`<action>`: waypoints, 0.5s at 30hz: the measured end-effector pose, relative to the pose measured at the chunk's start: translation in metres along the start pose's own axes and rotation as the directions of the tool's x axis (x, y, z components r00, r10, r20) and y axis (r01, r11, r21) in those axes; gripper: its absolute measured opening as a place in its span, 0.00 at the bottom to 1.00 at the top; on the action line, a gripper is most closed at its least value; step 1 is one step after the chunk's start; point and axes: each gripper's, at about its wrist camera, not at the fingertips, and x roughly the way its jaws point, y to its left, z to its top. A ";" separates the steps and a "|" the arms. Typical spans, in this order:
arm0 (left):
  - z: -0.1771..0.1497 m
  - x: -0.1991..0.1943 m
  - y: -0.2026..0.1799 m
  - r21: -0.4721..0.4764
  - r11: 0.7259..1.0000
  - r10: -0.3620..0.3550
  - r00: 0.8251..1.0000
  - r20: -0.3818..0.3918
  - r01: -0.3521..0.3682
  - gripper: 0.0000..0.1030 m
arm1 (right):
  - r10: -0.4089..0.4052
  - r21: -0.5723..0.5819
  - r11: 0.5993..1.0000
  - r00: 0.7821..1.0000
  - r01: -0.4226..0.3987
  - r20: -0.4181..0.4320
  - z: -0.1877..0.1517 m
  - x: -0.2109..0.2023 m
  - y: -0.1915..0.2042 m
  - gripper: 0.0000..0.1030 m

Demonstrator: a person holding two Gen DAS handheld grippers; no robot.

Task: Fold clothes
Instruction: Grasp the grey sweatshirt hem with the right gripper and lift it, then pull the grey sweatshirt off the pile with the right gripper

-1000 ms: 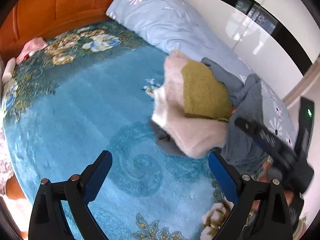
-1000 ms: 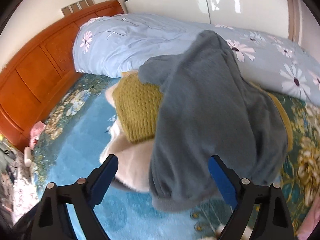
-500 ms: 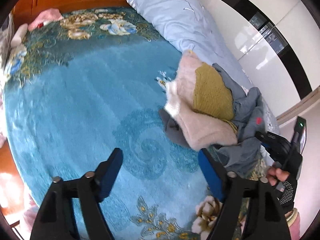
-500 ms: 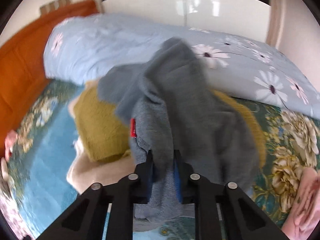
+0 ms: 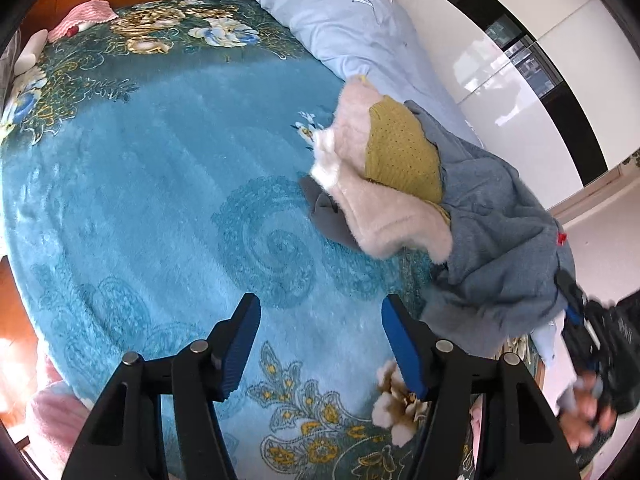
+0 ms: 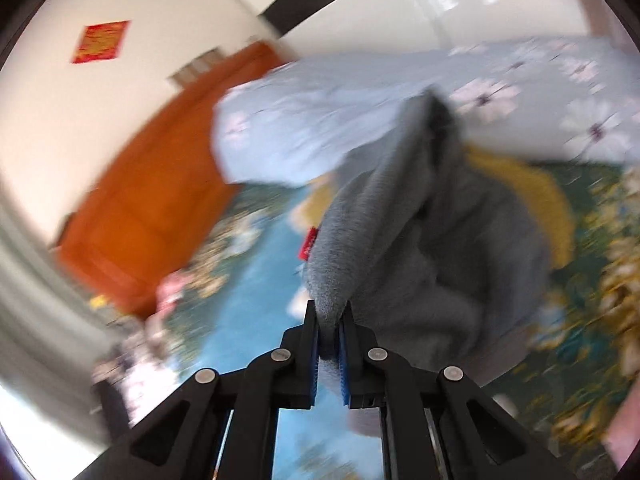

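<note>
Pinching a fold of the grey garment (image 6: 420, 248) off the clothes pile (image 5: 392, 184), the right gripper (image 6: 329, 336) seemingly frees it for folding, while the left gripper (image 5: 320, 344), fingers spread empty, waits over the bed (image 5: 160, 180).

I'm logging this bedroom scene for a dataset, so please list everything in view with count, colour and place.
Grey garment: one, grey with a red tag, right of the pile, pinched by the right tool.
Yellow knit: one, mustard, on top of the pile.
Fluffy garment: one, cream-pink, under the knit.
Blanket: one, teal with floral border, covering the bed.
Duvet: one, pale blue with daisies, along the far side.
Headboard: one, orange wood.
Pink cloth: one, by the headboard.
Left tool: black, blue pads, open above the blanket.
Right tool: shut on the grey garment.
</note>
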 end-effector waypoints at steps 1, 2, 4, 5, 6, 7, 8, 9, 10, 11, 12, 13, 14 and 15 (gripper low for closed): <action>-0.001 -0.002 0.002 -0.008 1.000 0.000 1.000 -0.002 0.000 0.63 | 0.042 -0.016 0.999 0.999 -0.043 -0.030 -0.010 0.001 0.007 0.09; -0.002 -0.004 0.004 -0.017 1.000 -0.001 1.000 -0.005 0.001 0.63 | 0.068 -0.033 0.997 0.995 -0.071 -0.069 -0.018 0.003 0.010 0.09; -0.004 -0.009 0.011 -0.042 0.999 0.000 1.000 0.006 0.000 0.63 | 0.129 -0.056 0.989 0.979 -0.139 -0.158 -0.041 0.009 0.020 0.09; -0.003 -0.011 0.013 -0.053 0.999 0.004 1.000 0.009 -0.003 0.63 | 0.156 -0.065 0.983 0.967 -0.173 -0.203 -0.053 0.012 0.025 0.09; -0.002 -0.012 0.016 -0.064 0.998 0.006 1.000 0.009 -0.005 0.63 | 0.174 -0.068 0.978 0.951 -0.197 -0.254 -0.068 0.018 0.027 0.09; -0.001 -0.013 0.018 -0.074 0.997 0.007 1.000 0.009 -0.007 0.63 | 0.191 -0.070 0.972 0.933 -0.222 -0.305 -0.082 0.025 0.030 0.09; -0.001 -0.014 0.019 -0.078 0.997 0.008 1.000 0.009 -0.008 0.63 | 0.207 -0.071 0.966 0.912 -0.247 -0.354 -0.097 0.031 0.032 0.09; -0.002 -0.015 0.020 -0.080 0.997 0.010 1.000 0.009 -0.009 0.63 | 0.220 -0.070 0.961 0.890 -0.269 -0.400 -0.111 0.038 0.034 0.09; -0.002 -0.015 0.021 -0.083 0.996 0.011 1.000 0.010 -0.010 0.63 | 0.207 -0.072 0.963 0.887 -0.258 -0.412 -0.118 0.042 0.031 0.09; -0.003 -0.015 0.020 -0.079 0.997 0.012 1.000 0.006 -0.011 0.63 | 0.195 -0.074 0.966 0.884 -0.248 -0.424 -0.124 0.046 0.029 0.09; -0.005 -0.013 0.019 -0.074 0.997 0.015 1.000 0.002 -0.014 0.63 | 0.182 -0.076 0.968 0.881 -0.238 -0.436 -0.131 0.051 0.027 0.09; -0.007 -0.011 0.018 -0.068 0.997 0.018 1.000 -0.003 -0.018 0.63 | 0.170 -0.078 0.971 0.878 -0.228 -0.448 -0.137 0.055 0.024 0.09; -0.008 -0.008 0.016 -0.063 0.998 0.022 1.000 -0.015 -0.023 0.63 | 0.158 -0.080 0.973 0.874 -0.217 -0.460 -0.144 0.059 0.022 0.09; -0.009 -0.004 0.015 -0.059 0.998 0.023 0.999 -0.026 -0.025 0.63 | 0.145 -0.082 0.975 0.870 -0.207 -0.472 -0.151 0.064 0.019 0.09</action>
